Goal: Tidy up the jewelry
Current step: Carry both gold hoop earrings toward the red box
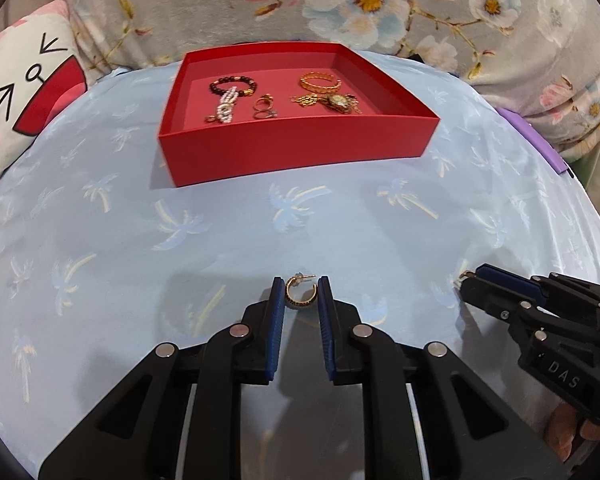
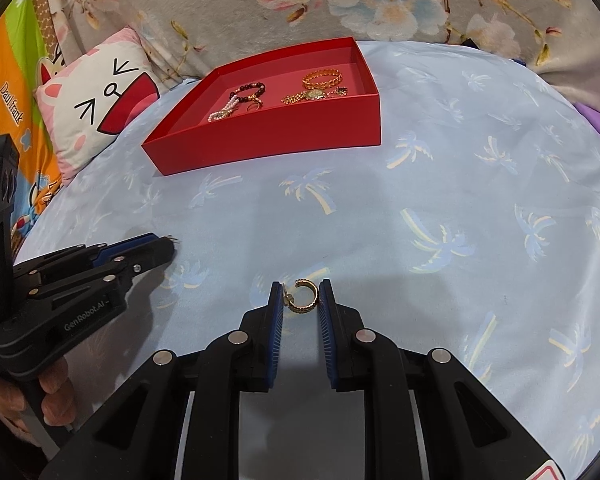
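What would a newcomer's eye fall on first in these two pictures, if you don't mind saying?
Most likely the red box at the far side of the pale blue cloth, with bracelets and a watch lying in it. Next, the near foreground: the left gripper is closed on a gold hoop earring, and the right gripper on its twin. A cartoon cat cushion sits left of the box.

Light blue sheet (image 1: 220, 240) with pale palm trees, spread across the middle. Behind it, along the top, a grey blanket (image 1: 380, 8) with big white and pink flowers. White cat-face pillow (image 1: 24, 92) at the left edge. Purple cloth (image 1: 540, 140) at the right. Bright orange and green cartoon cloth (image 2: 12, 80) at far left.
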{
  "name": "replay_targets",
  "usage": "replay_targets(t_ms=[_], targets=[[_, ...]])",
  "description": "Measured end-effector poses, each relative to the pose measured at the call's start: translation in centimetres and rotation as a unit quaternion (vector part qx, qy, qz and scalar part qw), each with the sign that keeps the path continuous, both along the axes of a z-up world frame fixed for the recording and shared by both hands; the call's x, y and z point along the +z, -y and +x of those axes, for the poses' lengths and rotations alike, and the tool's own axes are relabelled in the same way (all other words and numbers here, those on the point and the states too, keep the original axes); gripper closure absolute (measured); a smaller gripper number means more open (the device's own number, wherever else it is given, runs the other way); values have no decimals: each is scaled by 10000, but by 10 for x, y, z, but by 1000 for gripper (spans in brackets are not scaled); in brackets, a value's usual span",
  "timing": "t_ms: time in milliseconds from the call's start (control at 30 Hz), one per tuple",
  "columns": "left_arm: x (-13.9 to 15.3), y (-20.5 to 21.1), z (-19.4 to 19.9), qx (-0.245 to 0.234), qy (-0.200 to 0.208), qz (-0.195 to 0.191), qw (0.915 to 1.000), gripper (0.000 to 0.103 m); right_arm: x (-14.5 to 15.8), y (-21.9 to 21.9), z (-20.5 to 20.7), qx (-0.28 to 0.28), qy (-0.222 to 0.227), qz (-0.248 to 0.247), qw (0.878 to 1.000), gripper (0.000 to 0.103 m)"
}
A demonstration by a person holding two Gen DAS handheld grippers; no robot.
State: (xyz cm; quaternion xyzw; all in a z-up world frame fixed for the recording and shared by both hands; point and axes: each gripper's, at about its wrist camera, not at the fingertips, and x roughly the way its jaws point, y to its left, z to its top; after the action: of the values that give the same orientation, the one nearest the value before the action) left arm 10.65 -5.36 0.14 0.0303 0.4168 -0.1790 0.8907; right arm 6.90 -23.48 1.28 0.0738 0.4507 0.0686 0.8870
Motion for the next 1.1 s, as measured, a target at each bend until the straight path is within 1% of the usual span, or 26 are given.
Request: replay_targets(t_ms=[233,500,633,733,800,867,933,1100], targets=[[2,-27,4,291,-23,-88,9995,87,1,3,-1,-17,34,25,10000,86],[1,-52,4,556,-31,-57,9984,87,-1,2,0,-30,8,-3,10000,86],[0,-58,6,590,-25,9,9983,87,-1,2,2,-9,-9,85,10000,86],[0,-56,8,541,16,143,9984,87,3,2,3,32,26,17,10000,86],[1,-56,11,483,21,160,9987,87,8,1,7,85,31,-13,10000,86],[5,-57,15,438,45,122,9990,87,18,1,15,171,38,34,9998,86],[16,-60,22,418,135,90,9990,87,32,-1,26,252,156,70,9995,86],[55,-62,50,399,453,-108,9981,87,64,-4,63,375,435,254,9980,86]])
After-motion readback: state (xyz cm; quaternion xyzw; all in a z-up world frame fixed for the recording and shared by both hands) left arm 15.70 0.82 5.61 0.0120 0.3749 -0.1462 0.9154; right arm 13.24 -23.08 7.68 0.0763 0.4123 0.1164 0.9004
